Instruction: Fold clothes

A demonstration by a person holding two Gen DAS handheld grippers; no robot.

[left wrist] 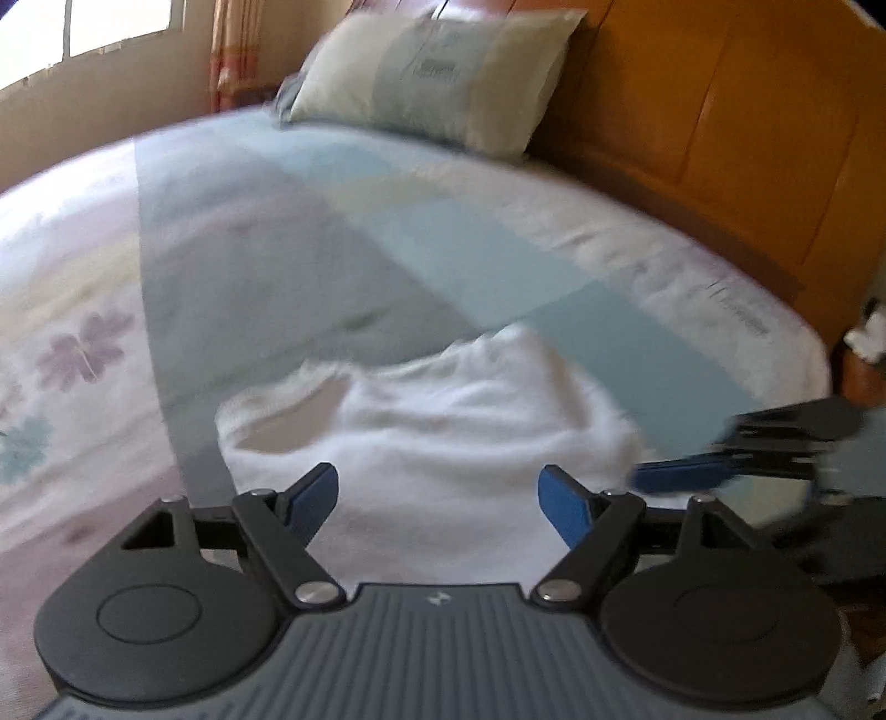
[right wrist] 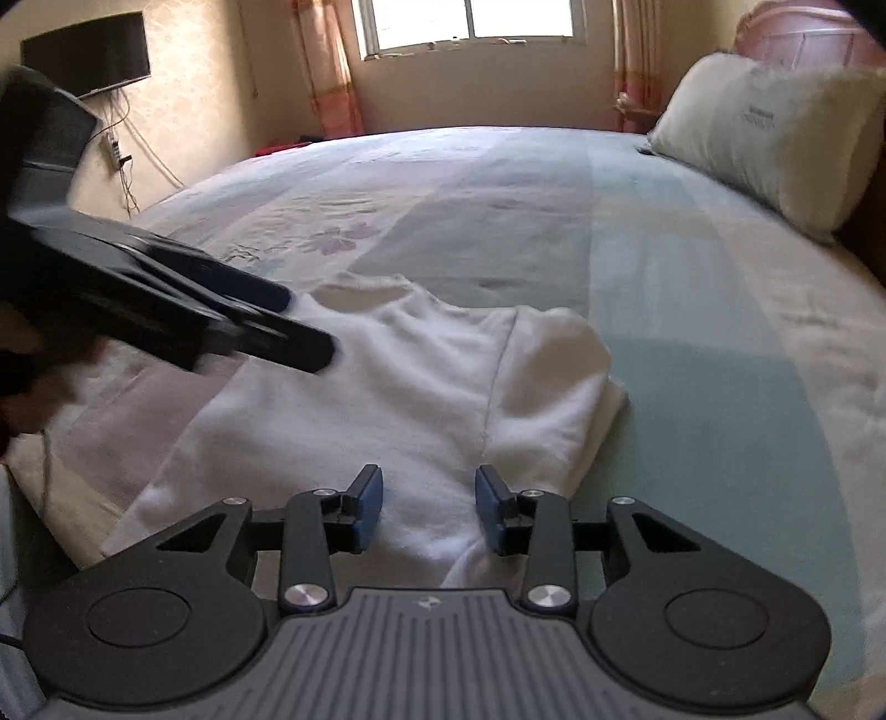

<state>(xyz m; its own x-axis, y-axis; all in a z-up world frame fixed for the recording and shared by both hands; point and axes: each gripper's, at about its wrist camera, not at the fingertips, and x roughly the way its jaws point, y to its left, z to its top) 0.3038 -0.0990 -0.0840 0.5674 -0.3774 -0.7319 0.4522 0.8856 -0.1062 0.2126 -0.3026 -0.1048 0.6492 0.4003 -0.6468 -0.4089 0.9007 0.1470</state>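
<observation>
While both grippers tilt downward over the bed (right wrist: 692,310), the left gripper (left wrist: 437,501) hangs above the near part of a white sweater (left wrist: 443,421), its jaws wide apart with nothing between them. The right gripper (right wrist: 427,507) points down at the sweater's near edge, its jaws at a moderate gap; the white fabric lies under and between the blue pads (right wrist: 370,507), but they do not press on it. In the right wrist view the left gripper enters from the left, blurred, over the sweater near its neckline, with part of a hand (right wrist: 33,382) dark behind it. In the left wrist view the right gripper shows at the right edge, also blurred.

One sweater lies on the bed, close to the near edge, collar away from the grippers, one sleeve folded in along its side. It looks soft and fleecy, with a visible seam. One pillow (right wrist: 775,149), pale and plump, rests against a wooden headboard (left wrist: 720,127). The bedspread is smooth cloth in pale blue, grey and cream blocks with purple flower prints (left wrist: 83,349). One window (right wrist: 470,22) stands beyond, with two patterned curtains, and one dark screen (right wrist: 88,50) hangs on the wall.
</observation>
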